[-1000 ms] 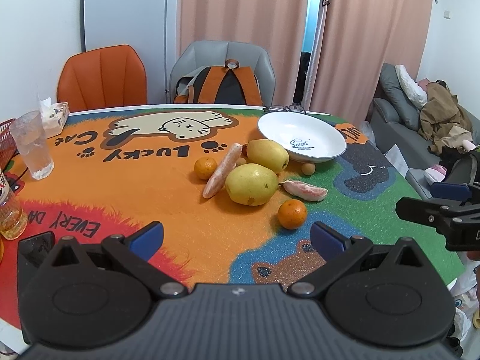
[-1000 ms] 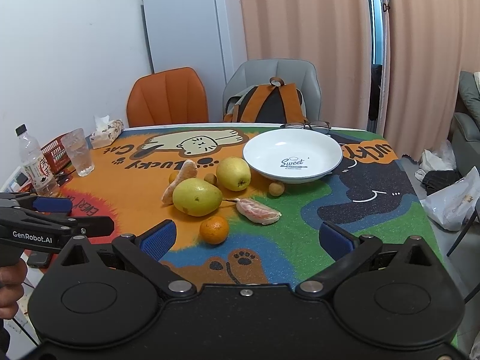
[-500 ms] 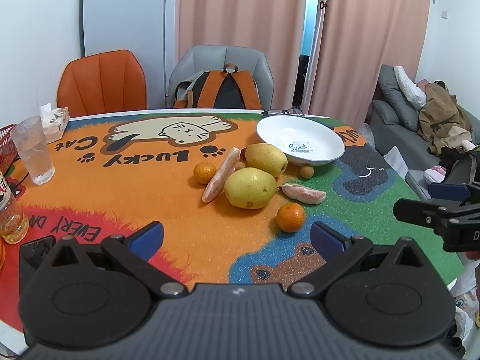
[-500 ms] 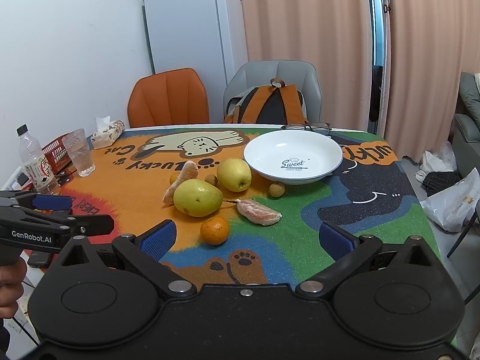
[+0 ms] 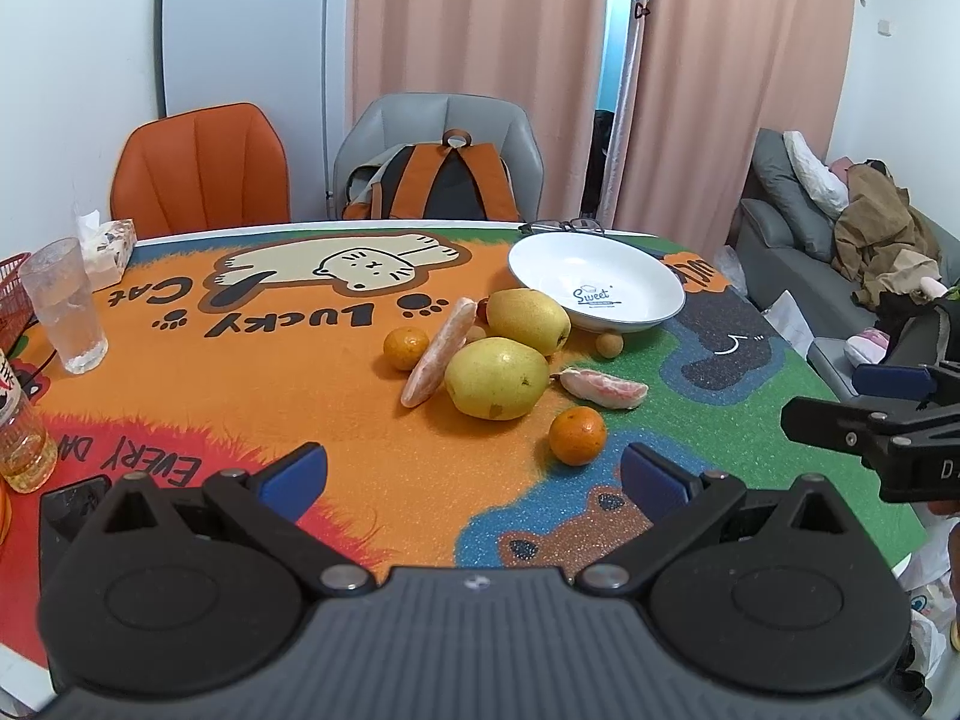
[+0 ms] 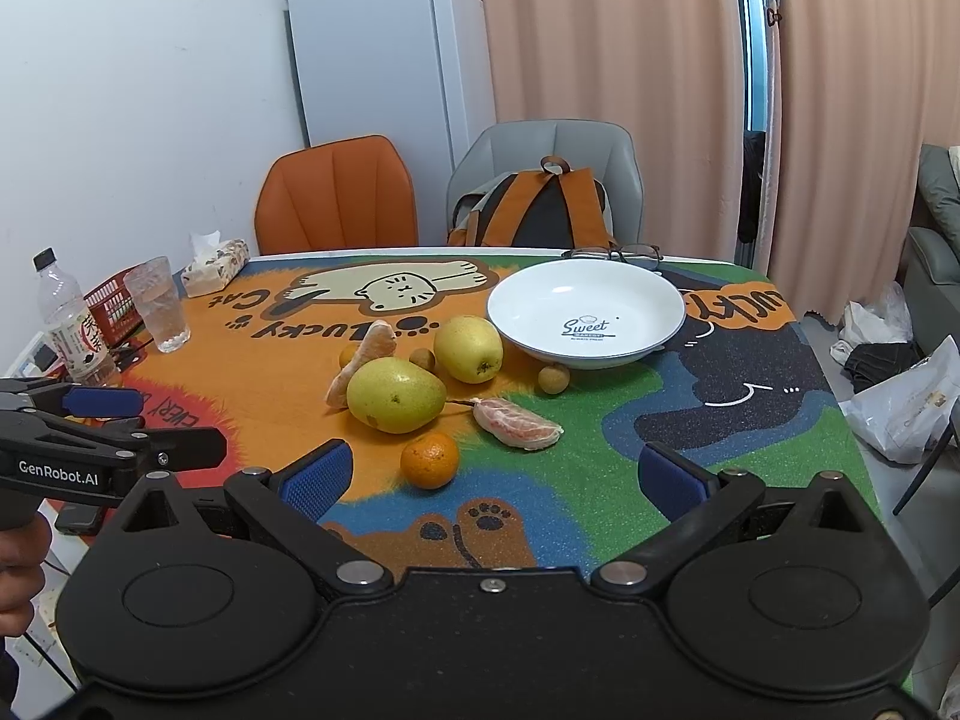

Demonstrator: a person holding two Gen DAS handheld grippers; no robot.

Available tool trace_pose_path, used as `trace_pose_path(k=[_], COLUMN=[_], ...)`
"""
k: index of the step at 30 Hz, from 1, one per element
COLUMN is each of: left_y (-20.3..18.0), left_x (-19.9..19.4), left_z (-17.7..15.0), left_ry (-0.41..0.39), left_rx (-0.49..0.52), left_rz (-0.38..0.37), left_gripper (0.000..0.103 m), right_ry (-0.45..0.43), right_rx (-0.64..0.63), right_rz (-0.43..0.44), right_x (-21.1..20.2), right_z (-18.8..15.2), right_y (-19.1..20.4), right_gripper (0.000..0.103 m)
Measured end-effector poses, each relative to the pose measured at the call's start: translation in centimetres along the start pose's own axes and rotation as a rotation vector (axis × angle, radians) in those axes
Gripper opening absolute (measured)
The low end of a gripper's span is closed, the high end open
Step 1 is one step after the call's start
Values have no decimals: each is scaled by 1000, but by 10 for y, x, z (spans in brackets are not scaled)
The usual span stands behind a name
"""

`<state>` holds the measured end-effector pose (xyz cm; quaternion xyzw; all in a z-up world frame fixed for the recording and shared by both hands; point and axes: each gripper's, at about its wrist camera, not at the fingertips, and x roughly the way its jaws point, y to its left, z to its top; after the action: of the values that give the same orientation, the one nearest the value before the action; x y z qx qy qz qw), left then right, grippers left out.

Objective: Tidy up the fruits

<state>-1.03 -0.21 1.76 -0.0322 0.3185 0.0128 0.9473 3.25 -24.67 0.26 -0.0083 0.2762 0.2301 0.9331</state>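
A white plate [image 5: 654, 276] [image 6: 516, 306] stands empty at the far right of the table. In front of it lie two yellow pears [image 5: 497, 378] [image 6: 396, 395], two mandarins [image 5: 577, 435] [image 6: 429, 461], two peeled pomelo wedges [image 5: 603, 387] [image 6: 516, 423] and small brown longans [image 5: 608, 344] [image 6: 552, 378]. My left gripper [image 5: 474, 474] is open and empty above the near table edge. My right gripper [image 6: 491, 474] is open and empty, just short of the near mandarin.
A glass [image 5: 63, 306] [image 6: 157, 303], a bottle [image 6: 69, 318], a tissue pack [image 6: 215, 261] and a red basket [image 6: 111, 306] stand at the table's left. Eyeglasses [image 6: 618, 252] lie behind the plate. An orange chair [image 5: 201, 171] and a grey chair with a backpack [image 5: 441, 186] stand behind the table.
Both grippers have risen and drawn back slightly, so the fruit sits a little lower and farther in view. Both stay open. No fruit has moved.
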Motion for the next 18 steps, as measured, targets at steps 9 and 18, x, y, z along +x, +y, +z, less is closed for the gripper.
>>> trace_pose_path(k=[9, 18], left_y=[3, -1], left_x=[-4, 2], left_z=[3, 4], left_ry=[-11, -15], left_rx=[-7, -17], left_rz=[2, -18], left_gripper=[103, 103], right_ry=[-15, -26], right_rx=[9, 22], right_rz=[5, 33], right_x=[-3, 3], right_z=[2, 2], right_y=[-4, -5], right_gripper=[103, 103])
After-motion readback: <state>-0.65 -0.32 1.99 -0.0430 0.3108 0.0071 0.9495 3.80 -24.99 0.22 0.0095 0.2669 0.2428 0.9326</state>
